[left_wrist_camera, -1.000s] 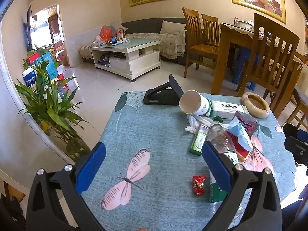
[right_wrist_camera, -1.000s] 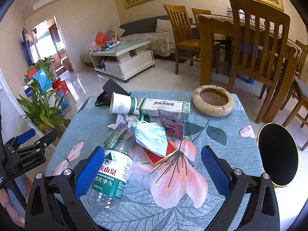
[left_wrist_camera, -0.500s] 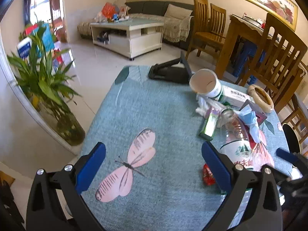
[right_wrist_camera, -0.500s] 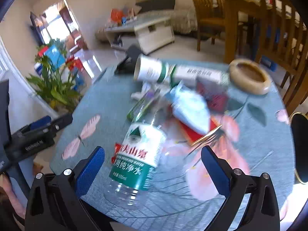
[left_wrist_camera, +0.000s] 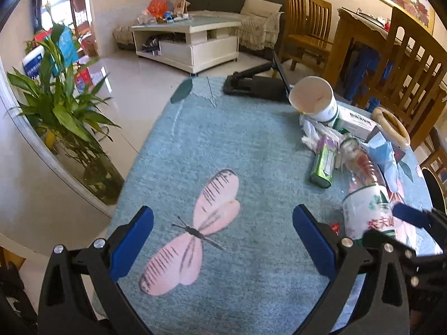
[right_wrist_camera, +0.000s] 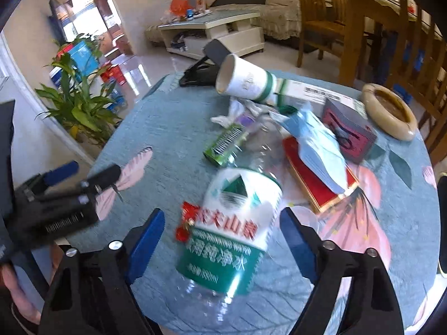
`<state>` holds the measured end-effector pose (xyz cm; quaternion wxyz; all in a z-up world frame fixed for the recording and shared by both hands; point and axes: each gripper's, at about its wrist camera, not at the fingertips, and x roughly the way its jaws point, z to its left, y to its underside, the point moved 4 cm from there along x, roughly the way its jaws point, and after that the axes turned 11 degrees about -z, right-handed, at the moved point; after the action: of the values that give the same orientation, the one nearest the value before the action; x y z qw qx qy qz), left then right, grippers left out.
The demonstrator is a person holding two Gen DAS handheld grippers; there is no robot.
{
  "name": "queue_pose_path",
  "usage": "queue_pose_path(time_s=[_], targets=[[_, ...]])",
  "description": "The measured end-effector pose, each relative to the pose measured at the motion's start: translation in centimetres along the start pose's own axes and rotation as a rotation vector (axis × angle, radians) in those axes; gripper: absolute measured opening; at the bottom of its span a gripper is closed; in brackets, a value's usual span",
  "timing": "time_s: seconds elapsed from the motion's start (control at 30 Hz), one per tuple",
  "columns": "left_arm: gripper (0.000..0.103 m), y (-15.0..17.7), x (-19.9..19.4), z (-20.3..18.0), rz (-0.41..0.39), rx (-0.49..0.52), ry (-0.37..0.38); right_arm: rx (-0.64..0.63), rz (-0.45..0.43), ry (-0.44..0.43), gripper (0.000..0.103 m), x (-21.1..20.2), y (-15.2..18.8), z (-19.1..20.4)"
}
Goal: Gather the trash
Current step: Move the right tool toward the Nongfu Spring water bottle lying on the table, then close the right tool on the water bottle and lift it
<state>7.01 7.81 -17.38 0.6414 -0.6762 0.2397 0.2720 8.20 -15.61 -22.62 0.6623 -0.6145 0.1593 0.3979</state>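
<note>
The plastic water bottle [right_wrist_camera: 233,231] now lies directly between the spread fingers of the right gripper [right_wrist_camera: 222,234], its labelled body filling the gap and its neck pointing away from the camera; a second ago it sat off toward that gripper's left finger, and half a second ago it was only partly centred, so the gripper has swung over and come down to straddle it. The jaws stand wide and neither pad appears to touch the label yet, so this looks like the last alignment before a squeeze on the first piece of trash. The bottle looks empty and clear, so it should be light and may crumple or roll. Touching its left flank, just inside the left pad, is a small red wrapper [right_wrist_camera: 184,227], which a closing jaw could catch. Just beyond the bottle lie a green packet [right_wrist_camera: 223,146], a blue face mask [right_wrist_camera: 315,145] draped over a red booklet [right_wrist_camera: 318,178], and crumpled tissue. Further ahead a paper cup [right_wrist_camera: 245,82] lies on its side, mouth toward the camera, with nothing visible inside. Far right ahead, the round ashtray [right_wrist_camera: 391,111] shows a bare brown bowl. The left gripper [left_wrist_camera: 223,240] hovers wide open over the butterfly print on the tablecloth [left_wrist_camera: 223,145], holding nothing, the bottle just outside its right finger. No bin is in view.
</note>
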Motion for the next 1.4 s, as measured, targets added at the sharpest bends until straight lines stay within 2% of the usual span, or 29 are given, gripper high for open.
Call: queue_pose_path(time_s=[0.2,0.33,0.53,0.57,0.6,0.7,0.73,0.83,0.93,0.97,1.03,1.07,1.17,1.3,1.33,1.37,1.4], targets=[[0.100,0.0,0.3,1.0,0.003,-0.036,-0.002,0.063,0.082,-0.053,0.078,1.0,-1.2,-0.4],[0.100,-0.2,0.4,1.9,-0.009,-0.046,-0.018,0.116,0.111,-0.041,0.078,0.7,-1.2,-1.2],[0.100,-0.5,0.1,2.8,-0.025,-0.057,-0.017,0.461,0.187,-0.243,0.085,-0.1,-1.9,-3.9],[0.100,-0.5,0.0,3.0,-0.028,-0.059,-0.016,0.479,0.189,-0.259,0.085,-0.5,-2.0,-4.0],[0.100,-0.5,-0.1,3.2,-0.033,-0.059,-0.019,0.478,0.192,-0.265,0.086,-0.9,-2.0,-3.9],[0.100,-0.6,-0.4,3.6,-0.046,-0.068,-0.022,0.407,0.177,-0.200,0.090,-2.6,-1.3,-3.2],[0.100,-0.6,-0.3,3.7,-0.045,-0.073,-0.019,0.407,0.183,-0.210,0.091,-2.8,-0.7,-2.8],[0.100,-0.5,-0.2,3.4,-0.037,-0.072,-0.013,0.396,0.226,-0.232,0.091,-1.7,0.3,-1.4],[0.100,-0.4,-0.5,2.9,-0.046,-0.049,-0.020,0.365,0.251,-0.174,0.091,0.6,0.4,-1.3],[0.100,-0.4,-0.7,2.8,-0.050,-0.041,-0.024,0.360,0.261,-0.160,0.089,1.4,0.5,-1.5],[0.100,-0.3,-0.9,2.3,-0.054,-0.024,-0.027,0.337,0.273,-0.135,0.072,2.5,0.5,-1.5],[0.100,-0.3,-0.9,2.2,-0.055,-0.016,-0.027,0.342,0.269,-0.142,0.068,2.9,0.4,-1.7],[0.100,-0.2,-0.9,1.5,-0.055,0.013,-0.027,0.316,0.259,-0.109,0.068,3.5,-0.2,-1.8],[0.100,-0.1,-0.6,1.2,-0.047,0.028,-0.028,0.357,0.283,-0.098,0.080,4.5,-0.7,-2.0],[0.100,-0.1,-0.6,1.1,-0.047,0.032,-0.029,0.342,0.286,-0.092,0.080,4.9,-0.9,-1.7],[0.100,-0.1,-0.5,1.1,-0.046,0.036,-0.028,0.327,0.288,-0.091,0.073,5.0,-0.8,-1.5],[0.100,-0.2,-0.4,0.8,-0.044,0.049,-0.024,0.316,0.287,-0.095,0.072,5.0,-0.8,-1.4]])
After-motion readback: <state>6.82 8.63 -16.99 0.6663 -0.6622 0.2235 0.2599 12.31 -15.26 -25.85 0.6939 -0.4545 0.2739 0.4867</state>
